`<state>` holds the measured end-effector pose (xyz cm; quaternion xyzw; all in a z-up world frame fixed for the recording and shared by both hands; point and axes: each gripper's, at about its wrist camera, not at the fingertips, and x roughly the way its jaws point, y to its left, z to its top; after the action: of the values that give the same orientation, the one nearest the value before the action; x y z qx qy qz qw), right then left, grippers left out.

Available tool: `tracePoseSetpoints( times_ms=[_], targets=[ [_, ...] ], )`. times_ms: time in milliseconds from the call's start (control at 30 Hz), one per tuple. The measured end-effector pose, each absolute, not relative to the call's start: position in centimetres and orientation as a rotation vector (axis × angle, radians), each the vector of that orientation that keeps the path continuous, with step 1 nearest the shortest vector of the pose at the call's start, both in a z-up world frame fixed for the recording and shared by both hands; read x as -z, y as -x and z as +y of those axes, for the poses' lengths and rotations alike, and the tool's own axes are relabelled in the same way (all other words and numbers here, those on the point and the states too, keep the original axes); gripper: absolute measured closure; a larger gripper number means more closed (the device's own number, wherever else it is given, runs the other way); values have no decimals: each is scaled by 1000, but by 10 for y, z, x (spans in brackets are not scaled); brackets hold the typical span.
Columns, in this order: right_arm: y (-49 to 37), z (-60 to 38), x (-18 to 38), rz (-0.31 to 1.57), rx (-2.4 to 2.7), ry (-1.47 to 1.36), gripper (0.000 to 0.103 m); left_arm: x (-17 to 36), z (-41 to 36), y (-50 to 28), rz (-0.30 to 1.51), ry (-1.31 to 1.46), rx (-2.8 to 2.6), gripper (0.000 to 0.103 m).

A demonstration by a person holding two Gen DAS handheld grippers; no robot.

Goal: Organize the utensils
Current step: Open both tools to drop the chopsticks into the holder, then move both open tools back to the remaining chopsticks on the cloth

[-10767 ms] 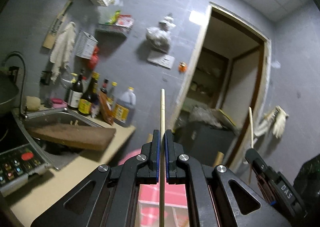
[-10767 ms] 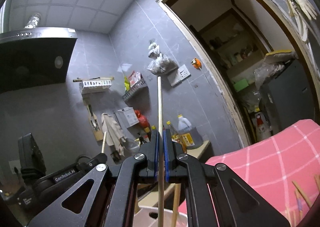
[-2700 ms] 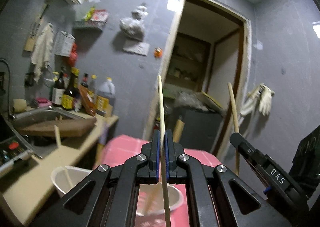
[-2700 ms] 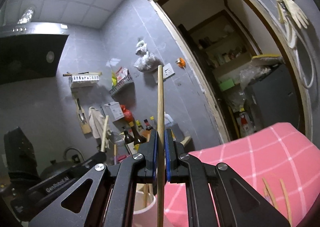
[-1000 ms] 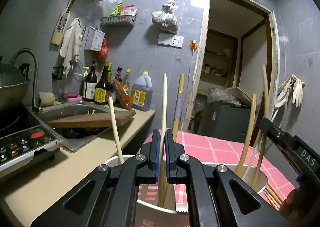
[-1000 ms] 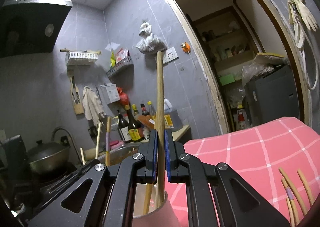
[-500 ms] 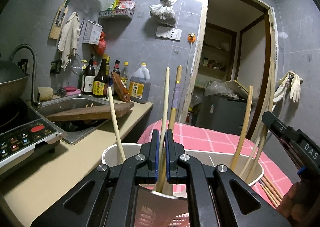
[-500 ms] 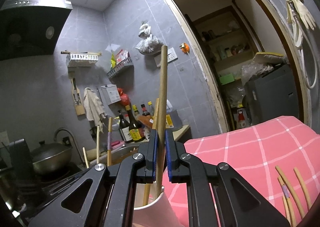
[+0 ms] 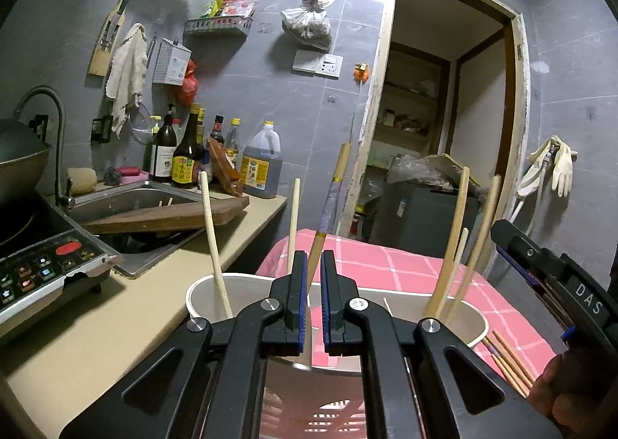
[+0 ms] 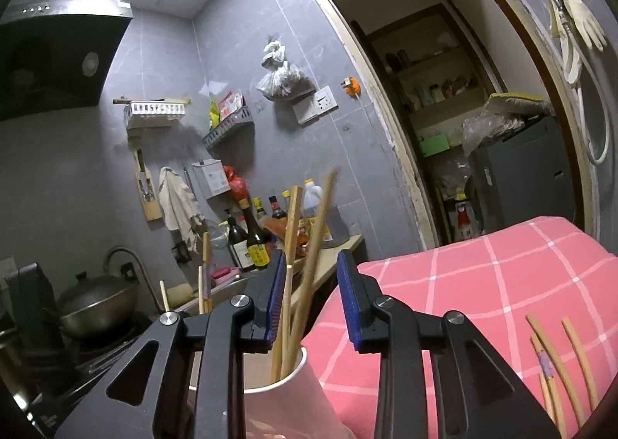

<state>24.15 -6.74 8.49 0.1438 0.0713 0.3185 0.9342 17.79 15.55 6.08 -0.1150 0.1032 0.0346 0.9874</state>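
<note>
A white utensil holder (image 9: 477,321) stands on the pink checked tablecloth (image 9: 398,263) right in front of both grippers; it also shows in the right wrist view (image 10: 297,392). Several wooden chopsticks stand in it: a pale one (image 9: 214,238), one with a purple band (image 9: 328,207), two at the right (image 9: 452,242). My left gripper (image 9: 313,269) is slightly open and empty above the holder. My right gripper (image 10: 312,276) is open; two chopsticks (image 10: 314,249) stand loose in the holder between its jaws.
Several loose chopsticks (image 10: 556,365) lie on the cloth at the right. A counter (image 9: 116,307) at the left holds an induction cooker (image 9: 42,265), a sink with a wooden board (image 9: 166,216) and bottles (image 9: 185,157). A doorway (image 9: 444,122) is behind.
Both grippers have opened and let go of their chopsticks, which now stand in the holder. Before that, both lowered the chopsticks into it.
</note>
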Motion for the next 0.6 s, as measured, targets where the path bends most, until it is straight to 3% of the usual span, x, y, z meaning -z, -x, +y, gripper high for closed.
tracePoseSetpoints(
  times_ms=[67, 133, 300, 400, 500, 600],
  targets=[
    [-239, -70, -86, 145, -648, -291, 76, -62, 155, -177, 208, 231, -66, 95],
    [-236, -74, -87, 144, -639, -285, 74, -63, 154, -176, 208, 233, -58, 86],
    [-228, -88, -89, 144, -613, -282, 57, -69, 147, -170, 202, 231, -42, 78],
    [-222, -99, -92, 143, -593, -269, 46, -74, 141, -164, 195, 237, -23, 58],
    [-214, -111, -98, 132, -571, -244, 39, -79, 133, -158, 187, 244, 4, 53],
    [-200, -127, -104, 107, -540, -197, 28, -84, 121, -154, 182, 239, 27, 41]
  ],
)
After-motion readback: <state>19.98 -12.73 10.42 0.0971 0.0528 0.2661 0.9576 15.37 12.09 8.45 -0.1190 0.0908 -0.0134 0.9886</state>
